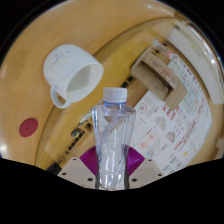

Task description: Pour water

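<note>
Ahead and to the left of my gripper (113, 172) I see a white ceramic mug (73, 75) with a handle on the round wooden table (30, 95), apparently lying tipped with its mouth turned my way. Directly between the fingers stands a clear plastic water bottle with a white cap (113, 135), the purple pads (98, 158) clenched on its body. With the cap on, I judge pouring hasn't begun; to the right lie printed paper sheets (165, 120).

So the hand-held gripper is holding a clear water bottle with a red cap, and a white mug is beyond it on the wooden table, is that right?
Not quite: the gripper view shows the cap is white, not red. The rest holds: the hand-held gripper grips the clear water bottle, with the white mug beyond it on the wooden table.
</note>
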`<control>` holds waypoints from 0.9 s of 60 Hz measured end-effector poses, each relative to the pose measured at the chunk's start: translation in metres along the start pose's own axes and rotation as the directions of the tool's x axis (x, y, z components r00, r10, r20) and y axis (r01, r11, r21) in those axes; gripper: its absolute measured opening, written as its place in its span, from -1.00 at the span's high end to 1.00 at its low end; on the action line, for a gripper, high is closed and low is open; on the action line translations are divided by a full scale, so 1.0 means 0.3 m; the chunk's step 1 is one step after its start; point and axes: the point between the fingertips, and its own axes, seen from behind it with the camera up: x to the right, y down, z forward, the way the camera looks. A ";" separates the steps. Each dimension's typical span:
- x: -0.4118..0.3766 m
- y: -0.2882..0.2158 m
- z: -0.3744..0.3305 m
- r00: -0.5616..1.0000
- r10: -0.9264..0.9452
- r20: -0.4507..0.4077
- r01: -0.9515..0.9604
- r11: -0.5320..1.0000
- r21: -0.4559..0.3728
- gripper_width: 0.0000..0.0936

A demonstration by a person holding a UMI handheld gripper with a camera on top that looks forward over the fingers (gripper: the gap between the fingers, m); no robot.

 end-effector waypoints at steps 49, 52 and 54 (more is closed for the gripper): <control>-0.234 0.304 -0.018 -0.581 0.797 0.164 -0.812 -0.555 -0.178 0.32; -0.320 0.247 0.003 -0.594 0.786 0.170 -0.801 -0.559 -0.214 0.31; -0.369 0.213 0.013 -0.604 0.777 0.178 -0.793 -0.563 -0.234 0.31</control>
